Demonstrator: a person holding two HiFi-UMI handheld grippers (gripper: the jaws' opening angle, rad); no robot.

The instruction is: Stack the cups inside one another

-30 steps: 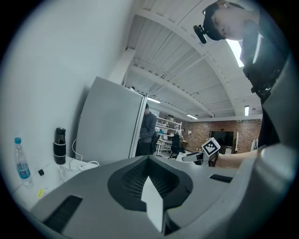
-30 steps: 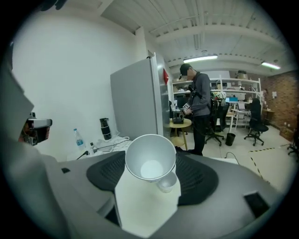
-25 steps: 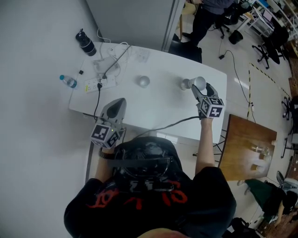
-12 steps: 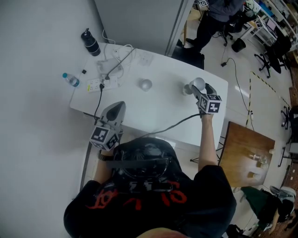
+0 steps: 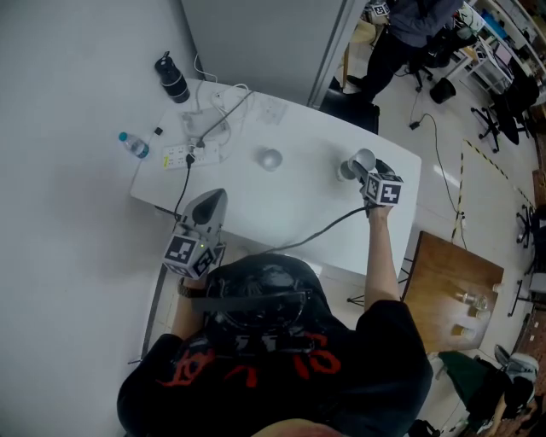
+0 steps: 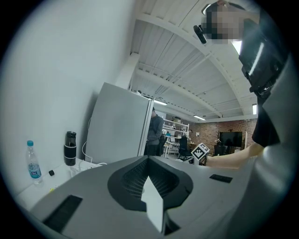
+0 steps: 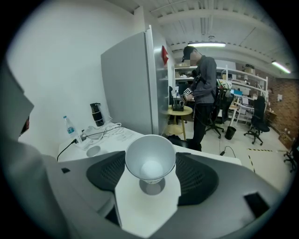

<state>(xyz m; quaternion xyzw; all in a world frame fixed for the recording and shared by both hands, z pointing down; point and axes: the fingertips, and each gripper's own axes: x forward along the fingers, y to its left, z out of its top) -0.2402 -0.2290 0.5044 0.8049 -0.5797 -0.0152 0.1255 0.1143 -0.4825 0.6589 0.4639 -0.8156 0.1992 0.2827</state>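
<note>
On the white table (image 5: 307, 218) one pale cup (image 5: 271, 159) stands alone near the middle; in the right gripper view this cup (image 7: 93, 151) shows at the left. A second cup (image 5: 345, 169) stands near the right end. My right gripper (image 5: 368, 173) is shut on a third white cup (image 5: 364, 157), held just above and beside the second. In the right gripper view the held cup (image 7: 150, 161) sits between the jaws of my right gripper (image 7: 150, 177), mouth toward the camera, with a grey round shape (image 7: 152, 187) below it. My left gripper (image 5: 215, 198) hovers at the table's near left edge, shut and empty, its tips (image 6: 148, 161) together.
A black flask (image 5: 171, 78), a water bottle (image 5: 133, 145) and a power strip with cables (image 5: 194, 152) crowd the table's far left corner. A person (image 5: 408, 26) stands beyond the table. A brown wooden table (image 5: 448, 273) is at the right.
My right gripper has sunk with its cup toward the cup standing at the right end of the table. The left gripper has hardly moved.
</note>
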